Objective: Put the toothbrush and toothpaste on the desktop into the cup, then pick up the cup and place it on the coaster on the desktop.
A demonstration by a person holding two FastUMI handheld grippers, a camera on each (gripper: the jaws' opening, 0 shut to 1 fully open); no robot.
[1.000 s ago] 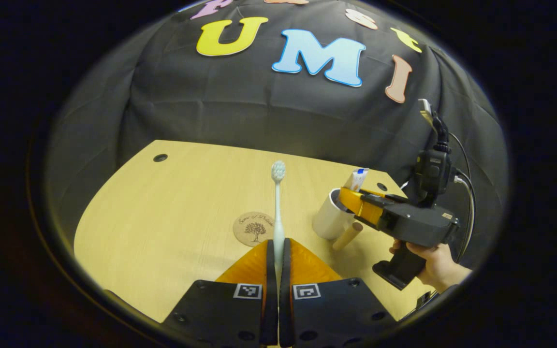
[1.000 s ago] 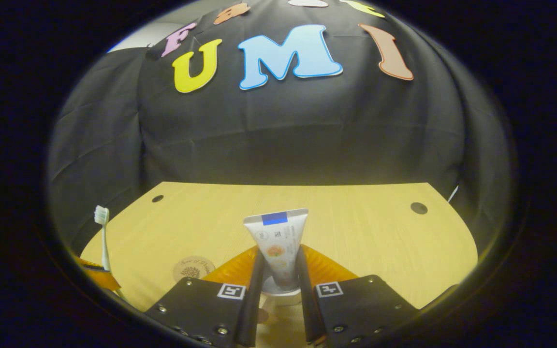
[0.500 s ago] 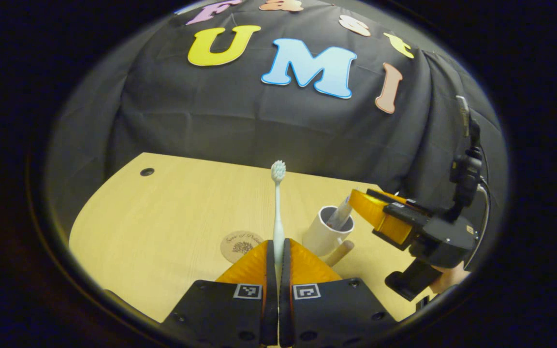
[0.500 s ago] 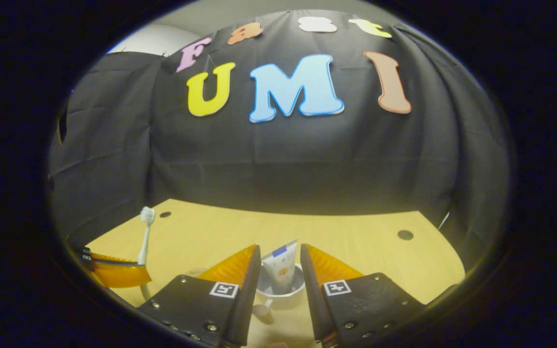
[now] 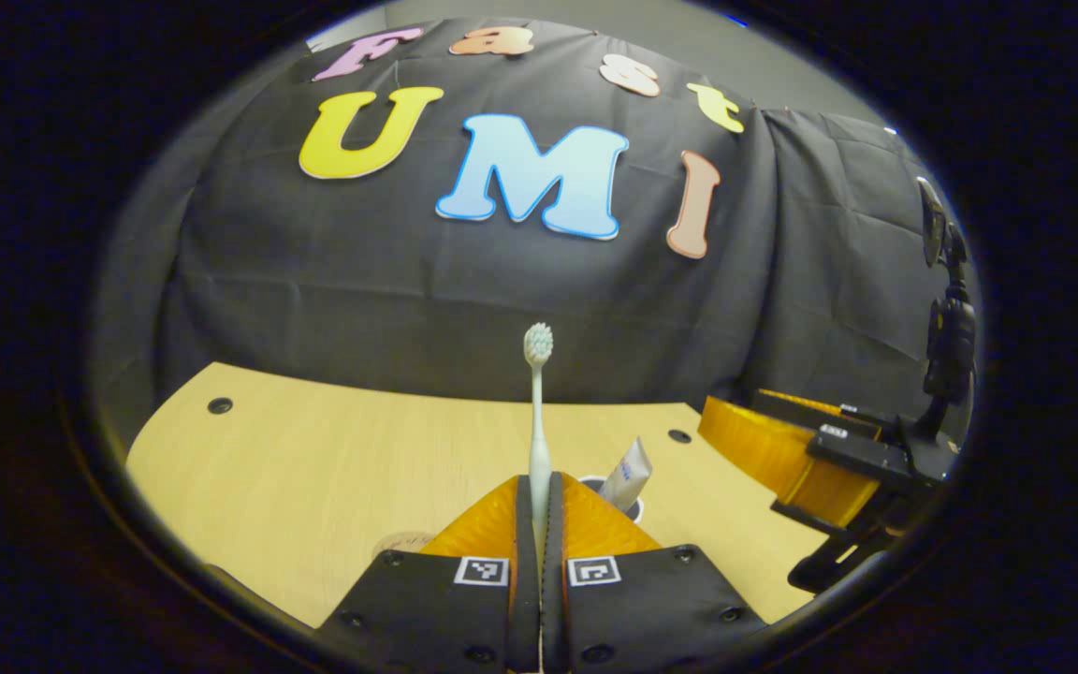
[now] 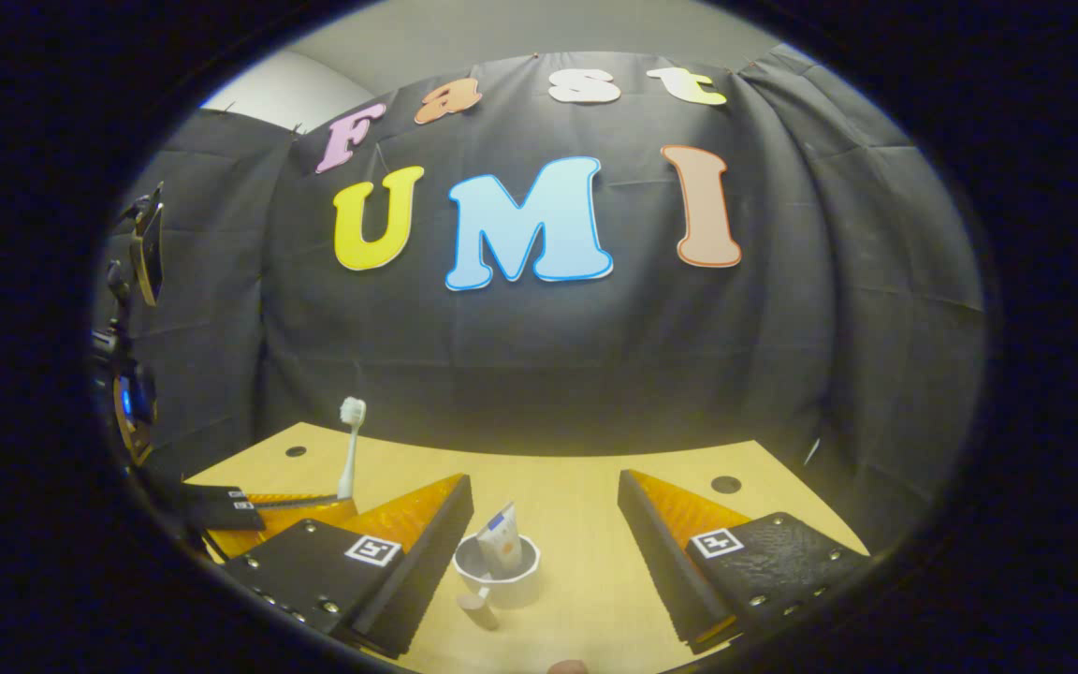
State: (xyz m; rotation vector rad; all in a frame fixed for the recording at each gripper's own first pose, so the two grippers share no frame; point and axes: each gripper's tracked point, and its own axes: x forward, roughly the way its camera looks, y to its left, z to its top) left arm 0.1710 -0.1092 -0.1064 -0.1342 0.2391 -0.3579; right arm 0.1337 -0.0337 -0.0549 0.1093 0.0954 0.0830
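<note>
left gripper (image 5: 539,496) has its fingers clamped on the toothbrush (image 5: 537,412), bristles up, above the tabletop (image 5: 314,468). right gripper (image 6: 544,543) hangs with fingers spread wide over the cup (image 6: 498,580); toothpaste (image 6: 502,543) stands inside it.

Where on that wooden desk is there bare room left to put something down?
The far stretch of the desktop, from the left cable hole across toward the wall, looks bare. So does the right side by the other hole. It is crowded near the front: the cup with toothpaste, the coaster, both grippers.
</note>
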